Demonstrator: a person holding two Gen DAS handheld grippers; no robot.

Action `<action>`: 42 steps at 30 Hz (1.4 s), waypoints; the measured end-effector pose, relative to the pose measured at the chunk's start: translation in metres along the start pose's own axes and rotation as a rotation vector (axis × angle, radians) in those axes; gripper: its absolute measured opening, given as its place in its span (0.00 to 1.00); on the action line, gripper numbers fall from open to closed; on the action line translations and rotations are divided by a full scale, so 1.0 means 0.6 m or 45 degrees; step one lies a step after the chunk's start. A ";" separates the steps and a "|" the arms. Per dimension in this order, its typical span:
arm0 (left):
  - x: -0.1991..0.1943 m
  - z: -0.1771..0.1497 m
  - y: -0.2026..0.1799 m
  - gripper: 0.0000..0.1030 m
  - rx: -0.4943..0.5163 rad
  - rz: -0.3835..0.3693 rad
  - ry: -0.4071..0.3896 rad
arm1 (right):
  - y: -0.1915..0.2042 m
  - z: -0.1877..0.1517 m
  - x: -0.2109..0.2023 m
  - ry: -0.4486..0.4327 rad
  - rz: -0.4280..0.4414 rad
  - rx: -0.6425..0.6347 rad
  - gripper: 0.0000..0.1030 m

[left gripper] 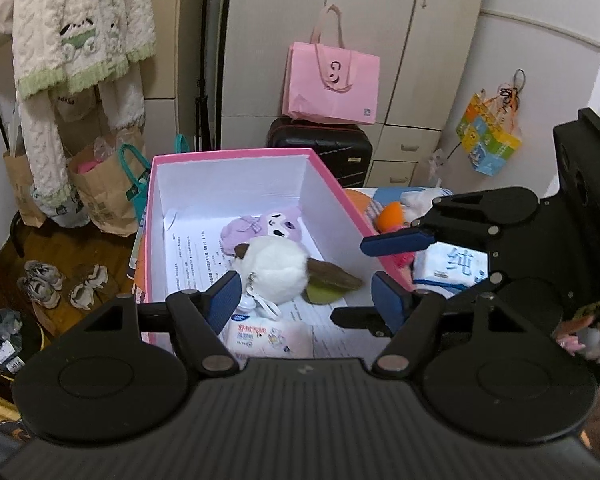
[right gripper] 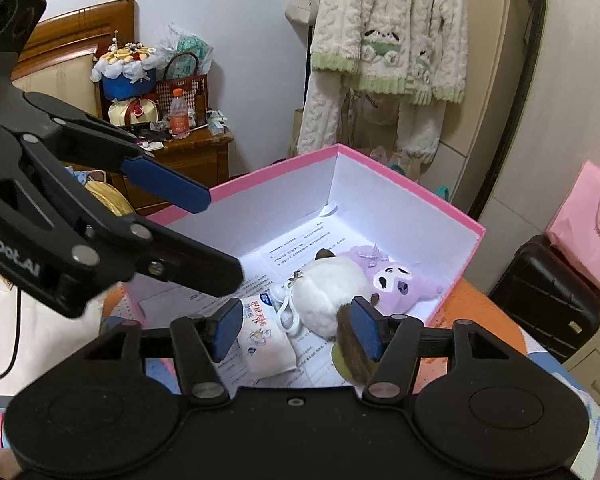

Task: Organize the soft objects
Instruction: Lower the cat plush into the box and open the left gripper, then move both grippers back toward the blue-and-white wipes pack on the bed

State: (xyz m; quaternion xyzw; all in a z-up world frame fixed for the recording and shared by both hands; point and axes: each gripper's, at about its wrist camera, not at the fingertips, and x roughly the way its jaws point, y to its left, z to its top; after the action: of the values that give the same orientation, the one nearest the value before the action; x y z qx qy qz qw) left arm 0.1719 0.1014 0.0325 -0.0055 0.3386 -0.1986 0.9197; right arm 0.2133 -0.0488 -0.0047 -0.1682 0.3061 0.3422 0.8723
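Note:
A pink box [left gripper: 332,184] with a white inside stands on the table. In it lie a white plush [left gripper: 276,264] with brown ears, a purple plush [left gripper: 256,226] and a wipes pack [left gripper: 268,336]. My left gripper [left gripper: 306,304] hovers open over the box's near end, nothing between its pads. My right gripper [right gripper: 296,328] is open above the white plush [right gripper: 328,300]; a brown ear [right gripper: 350,348] shows right by its right pad. From the right view, the left gripper [right gripper: 220,240] stands open at the left. An orange soft toy [left gripper: 392,214] and a tissue pack [left gripper: 456,264] lie outside the box.
Printed paper [right gripper: 300,244] lines the box floor. A black suitcase [left gripper: 324,148] with a pink bag [left gripper: 332,80] stands behind the table. Knitted clothes [left gripper: 76,28] hang at the left over paper bags [left gripper: 100,196]. A wooden nightstand [right gripper: 196,152] holds clutter. Shoes [left gripper: 60,284] lie on the floor.

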 end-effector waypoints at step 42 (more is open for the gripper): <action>-0.073 -0.065 -0.278 0.94 0.456 -0.151 0.092 | -0.013 -0.239 -0.293 -0.151 -0.291 0.110 0.88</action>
State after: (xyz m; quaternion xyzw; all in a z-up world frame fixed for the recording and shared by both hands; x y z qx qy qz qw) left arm 0.0567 -0.0314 0.0538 0.1456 0.3298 -0.3096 0.8799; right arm 0.0566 -0.2133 0.0017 -0.1437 0.2475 0.2365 0.9285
